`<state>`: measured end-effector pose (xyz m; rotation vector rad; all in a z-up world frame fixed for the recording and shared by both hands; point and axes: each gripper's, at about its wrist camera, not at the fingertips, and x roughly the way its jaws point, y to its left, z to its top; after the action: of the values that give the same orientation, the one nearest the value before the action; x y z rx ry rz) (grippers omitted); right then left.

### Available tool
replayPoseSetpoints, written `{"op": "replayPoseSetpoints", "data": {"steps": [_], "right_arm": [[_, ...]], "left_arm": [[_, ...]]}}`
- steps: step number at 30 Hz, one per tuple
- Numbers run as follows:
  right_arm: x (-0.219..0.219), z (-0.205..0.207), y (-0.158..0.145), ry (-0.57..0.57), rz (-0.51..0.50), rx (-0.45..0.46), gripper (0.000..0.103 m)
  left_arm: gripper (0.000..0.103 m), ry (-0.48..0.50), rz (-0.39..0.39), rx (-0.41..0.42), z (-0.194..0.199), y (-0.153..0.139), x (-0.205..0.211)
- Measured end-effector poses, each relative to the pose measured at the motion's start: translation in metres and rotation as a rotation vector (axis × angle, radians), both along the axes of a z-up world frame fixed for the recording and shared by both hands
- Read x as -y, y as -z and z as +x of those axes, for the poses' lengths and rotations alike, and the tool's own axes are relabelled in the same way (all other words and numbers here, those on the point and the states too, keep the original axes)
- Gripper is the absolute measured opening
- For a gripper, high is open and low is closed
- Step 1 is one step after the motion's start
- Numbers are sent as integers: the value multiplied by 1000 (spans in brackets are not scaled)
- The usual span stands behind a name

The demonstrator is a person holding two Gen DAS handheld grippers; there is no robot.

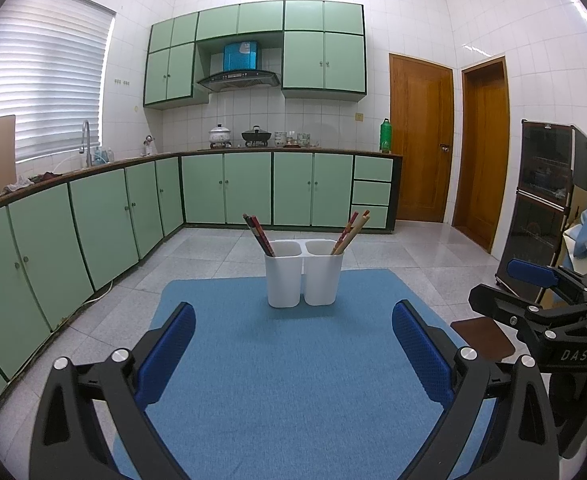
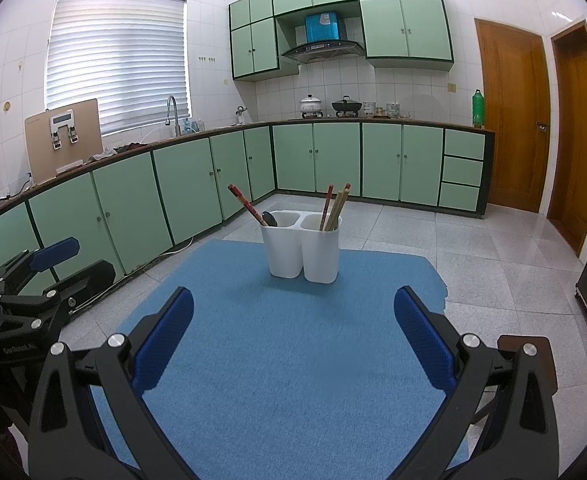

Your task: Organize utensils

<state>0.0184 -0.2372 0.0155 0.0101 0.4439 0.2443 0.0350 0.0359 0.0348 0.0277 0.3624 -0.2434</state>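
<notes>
Left claw (image 1: 293, 344) and right claw (image 2: 293, 328) both wide apart, holding nothing. White holder (image 2: 300, 248) straight ahead; go slow, pinch one stick (image 2: 247, 204).

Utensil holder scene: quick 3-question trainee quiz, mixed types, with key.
1. True or false: the left claw grips a chopstick.
2. The dark spoon sits in which cup of the white holder, seen from the right wrist? A) left B) right C) neither
3. Fill in: the holder stands on a ____ mat.

Key: 1 false, both it and the right claw are open and empty. 2 A, beside the red chopsticks. 3 blue.
</notes>
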Motion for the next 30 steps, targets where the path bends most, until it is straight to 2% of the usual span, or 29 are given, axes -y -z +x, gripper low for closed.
{"op": "replayPoseSetpoints", "data": {"steps": [30], "right_arm": [[7, 3, 8, 1, -5, -11, 97]], "left_arm": [[97, -7, 3, -8, -2, 3, 1]]}}
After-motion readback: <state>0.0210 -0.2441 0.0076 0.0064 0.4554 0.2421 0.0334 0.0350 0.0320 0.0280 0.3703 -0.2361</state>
